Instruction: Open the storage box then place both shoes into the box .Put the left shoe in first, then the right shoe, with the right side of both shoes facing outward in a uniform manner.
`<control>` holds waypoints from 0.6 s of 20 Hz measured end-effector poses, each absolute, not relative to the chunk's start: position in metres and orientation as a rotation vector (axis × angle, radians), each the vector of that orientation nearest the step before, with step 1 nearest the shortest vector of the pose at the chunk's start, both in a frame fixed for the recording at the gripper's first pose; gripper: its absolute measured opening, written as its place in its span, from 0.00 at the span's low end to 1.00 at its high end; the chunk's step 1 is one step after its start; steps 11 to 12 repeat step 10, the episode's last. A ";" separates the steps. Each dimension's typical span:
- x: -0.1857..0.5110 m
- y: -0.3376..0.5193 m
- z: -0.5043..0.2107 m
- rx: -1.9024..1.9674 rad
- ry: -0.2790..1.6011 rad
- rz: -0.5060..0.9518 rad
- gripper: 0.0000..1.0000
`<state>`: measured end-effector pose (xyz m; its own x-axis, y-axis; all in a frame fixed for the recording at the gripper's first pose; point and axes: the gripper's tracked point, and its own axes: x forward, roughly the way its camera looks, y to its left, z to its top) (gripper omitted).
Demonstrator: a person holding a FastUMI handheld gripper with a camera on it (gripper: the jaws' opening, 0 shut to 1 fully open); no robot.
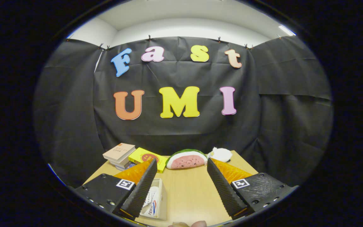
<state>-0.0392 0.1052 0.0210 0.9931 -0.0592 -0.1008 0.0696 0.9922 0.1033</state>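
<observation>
My gripper (181, 164) is open, its two fingers spread wide above the wooden table (191, 195) with nothing between them. A clear storage box (156, 198) sits on the table just right of my left finger (142, 189), partly hidden behind it. Inside the box I see a white shoe (151, 200) with red and blue stripes on its side. Whether the box lid is open I cannot tell. My right finger (224, 187) hovers over bare table.
At the table's far edge lie a stack of books (119, 154), a yellow flat box (143, 157), a watermelon-slice plush (186, 159) and a white plush toy (221, 154). A person's fingertips (189, 224) show at the table's near edge.
</observation>
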 end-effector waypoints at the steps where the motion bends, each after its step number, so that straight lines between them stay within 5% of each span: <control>1: -0.041 0.105 0.021 0.112 0.096 -0.066 0.96; 12: -0.042 0.108 0.010 0.120 0.118 -0.063 0.96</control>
